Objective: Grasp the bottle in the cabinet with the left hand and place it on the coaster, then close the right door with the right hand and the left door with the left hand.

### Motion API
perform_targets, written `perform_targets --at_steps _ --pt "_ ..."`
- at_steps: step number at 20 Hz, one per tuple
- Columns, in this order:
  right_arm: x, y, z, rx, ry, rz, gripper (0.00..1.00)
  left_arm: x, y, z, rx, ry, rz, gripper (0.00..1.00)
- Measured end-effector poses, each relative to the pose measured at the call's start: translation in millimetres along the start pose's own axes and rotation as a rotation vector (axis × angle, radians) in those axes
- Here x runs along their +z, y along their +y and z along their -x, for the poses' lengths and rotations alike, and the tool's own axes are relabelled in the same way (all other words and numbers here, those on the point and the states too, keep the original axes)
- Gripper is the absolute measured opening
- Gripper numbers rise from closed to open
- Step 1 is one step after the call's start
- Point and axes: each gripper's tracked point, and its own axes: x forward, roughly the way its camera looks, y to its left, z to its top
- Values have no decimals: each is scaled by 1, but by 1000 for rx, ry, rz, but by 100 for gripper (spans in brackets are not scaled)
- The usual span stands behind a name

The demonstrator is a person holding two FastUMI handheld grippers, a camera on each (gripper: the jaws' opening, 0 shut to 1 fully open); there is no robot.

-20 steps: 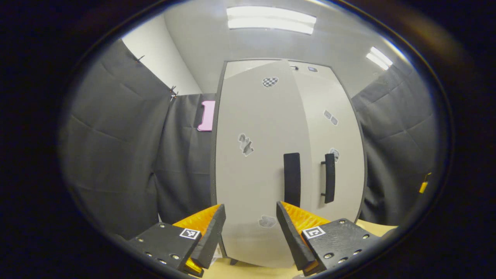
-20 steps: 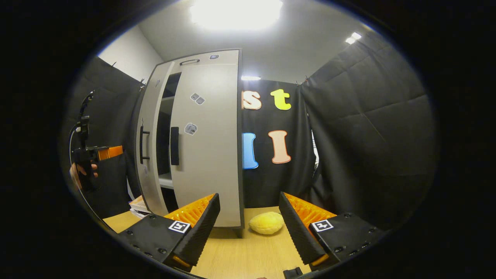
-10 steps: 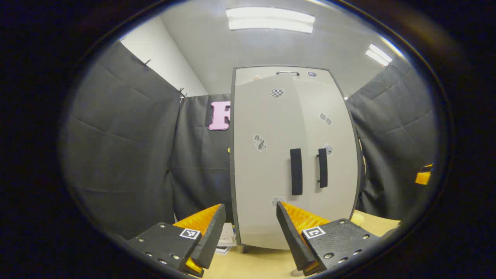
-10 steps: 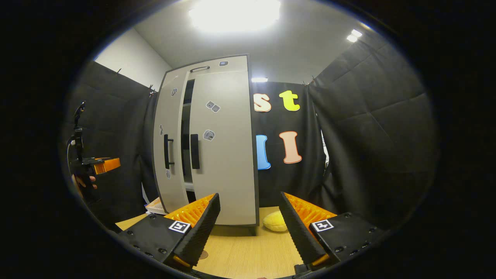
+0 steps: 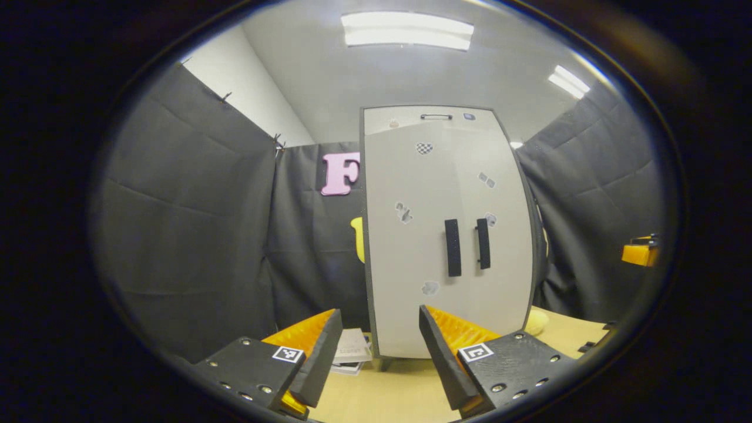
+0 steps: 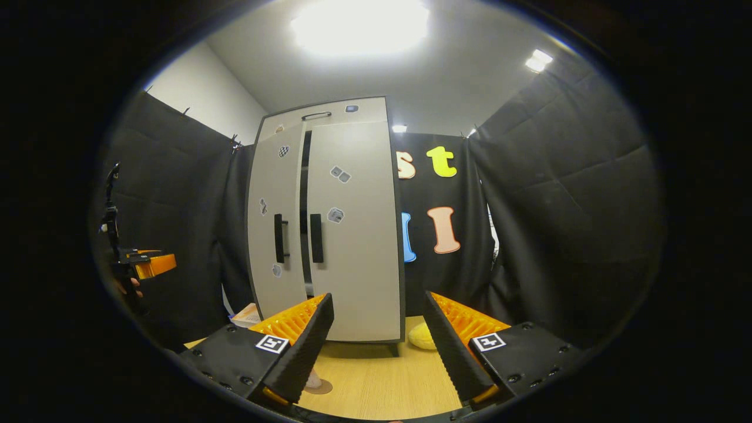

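Note:
The grey two-door cabinet [image 5: 446,235] stands on the wooden table [image 6: 376,388]. Its left door [image 6: 276,223] and right door [image 6: 355,229] are nearly together, with a narrow dark gap between them in the right gripper view. Two black handles [image 5: 451,247] sit side by side. My left gripper [image 5: 379,352] is open and empty, well back from the doors; it also shows far left [image 6: 147,264], held by a hand. My right gripper [image 6: 379,346] is open and empty too. A brown coaster [image 6: 322,387] lies by its left finger, bearing a pale object mostly hidden behind that finger.
A yellow soft object [image 6: 420,335] lies on the table at the cabinet's right foot. A stack of booklets [image 5: 352,349] sits by its left foot. Black cloth walls close the booth on both sides and behind.
The left door has swung in from ajar to almost shut. Both grippers have drawn back from the cabinet, which now looks smaller. The coaster has come into the right gripper view.

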Motion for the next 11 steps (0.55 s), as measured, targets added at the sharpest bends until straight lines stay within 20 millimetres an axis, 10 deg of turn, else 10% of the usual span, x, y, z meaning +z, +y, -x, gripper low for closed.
perform_targets --at_steps 11 --pt "13 6 25 -11 -23 56 98 -1 17 43 16 12 -23 87"
